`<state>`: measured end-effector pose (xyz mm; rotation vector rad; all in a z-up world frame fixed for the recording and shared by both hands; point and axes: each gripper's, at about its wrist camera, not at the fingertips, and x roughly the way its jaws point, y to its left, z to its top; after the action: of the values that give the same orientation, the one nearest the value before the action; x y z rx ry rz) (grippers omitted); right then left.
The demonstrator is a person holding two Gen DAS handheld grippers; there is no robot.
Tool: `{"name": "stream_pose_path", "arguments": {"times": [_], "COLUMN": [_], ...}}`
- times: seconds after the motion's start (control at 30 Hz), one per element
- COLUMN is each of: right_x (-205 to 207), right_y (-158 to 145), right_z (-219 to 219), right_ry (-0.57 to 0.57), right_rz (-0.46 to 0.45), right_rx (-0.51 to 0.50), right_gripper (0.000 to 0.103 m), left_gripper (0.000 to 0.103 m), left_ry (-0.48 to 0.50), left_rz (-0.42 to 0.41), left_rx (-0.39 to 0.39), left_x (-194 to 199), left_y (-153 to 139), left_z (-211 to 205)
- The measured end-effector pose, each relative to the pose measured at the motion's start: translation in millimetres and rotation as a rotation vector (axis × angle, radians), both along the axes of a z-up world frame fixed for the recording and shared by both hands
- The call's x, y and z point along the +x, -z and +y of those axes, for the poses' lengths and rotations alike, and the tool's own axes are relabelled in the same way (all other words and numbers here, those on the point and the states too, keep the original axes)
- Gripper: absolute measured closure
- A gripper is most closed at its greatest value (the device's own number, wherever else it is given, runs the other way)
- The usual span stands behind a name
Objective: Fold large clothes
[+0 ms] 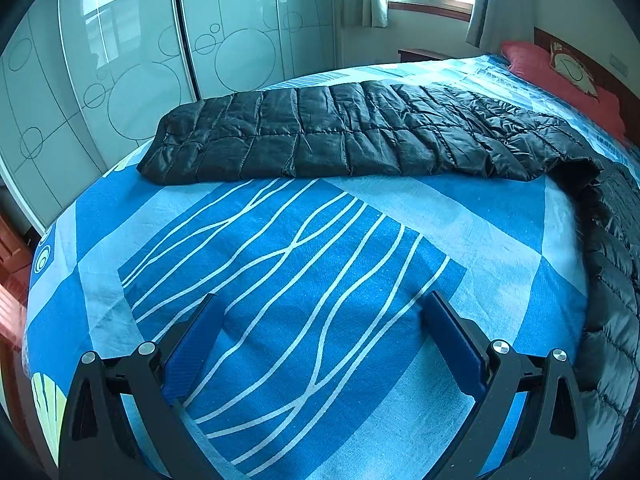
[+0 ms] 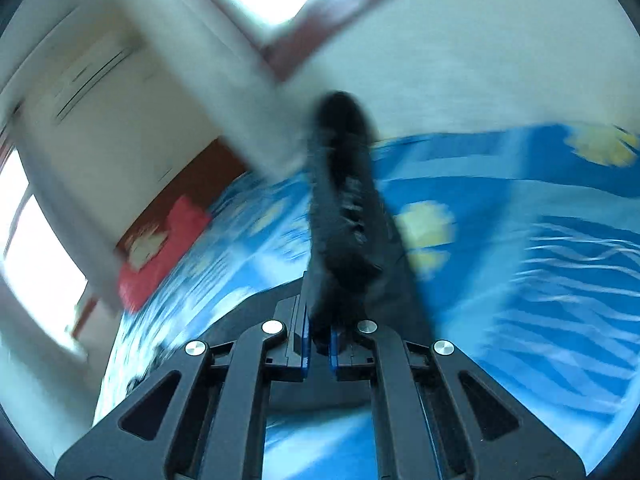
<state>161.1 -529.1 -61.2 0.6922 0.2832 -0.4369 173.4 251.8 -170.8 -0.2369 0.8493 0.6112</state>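
On a blue patterned bedspread (image 1: pixel 360 240), a black quilted jacket (image 1: pixel 340 136) lies lengthwise from nine to three o'clock, well ahead at twelve o'clock of the wide-open left gripper (image 1: pixel 324 344). The right gripper (image 2: pixel 319 344) clamps a blurred fold of it.

One black quilted jacket (image 1: pixel 340 132), one red pillow (image 1: pixel 560 76), one bed (image 1: pixel 500 232), two tongs (image 1: pixel 324 312)

Black plastic left gripper (image 1: pixel 322 340) with angular linkage arms, triangular cutouts, round silver screws at pivots, blue textured fingers (image 1: pixel 456 344). Same black build, silver screws, blue pads (image 2: pixel 306 340) on right gripper (image 2: pixel 319 340).
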Motion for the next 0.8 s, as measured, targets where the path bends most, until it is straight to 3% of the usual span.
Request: {"name": "stream_pose_path", "arguments": {"times": [0.17, 0.37, 0.6, 0.8], "right_x": [85.3, 165.6, 212.8, 233.2], "right_y": [-15.9, -8.7, 15.7, 40.2], "right_z": [105.2, 238.8, 364.8, 433.9], "right_ry": [-0.225, -0.464, -0.677, -0.799], "right_rz": [0.046, 0.12, 0.192, 0.265], "right_rx": [-0.093, -0.18, -0.226, -0.23], "right_gripper": [0.097, 0.097, 0.097, 0.097], "left_gripper": [0.004, 0.004, 0.004, 0.004], "left_ry": [-0.001, -0.002, -0.002, -0.003], "left_rz": [-0.001, 0.003, -0.003, -0.012], "left_rx": [0.002, 0.012, 0.016, 0.015], "left_x": [-0.4, 0.6, 0.3, -1.0], "left_y": [0.6, 0.6, 1.4, 2.0], "left_z": [-0.2, -2.5, -1.9, -1.7]}}
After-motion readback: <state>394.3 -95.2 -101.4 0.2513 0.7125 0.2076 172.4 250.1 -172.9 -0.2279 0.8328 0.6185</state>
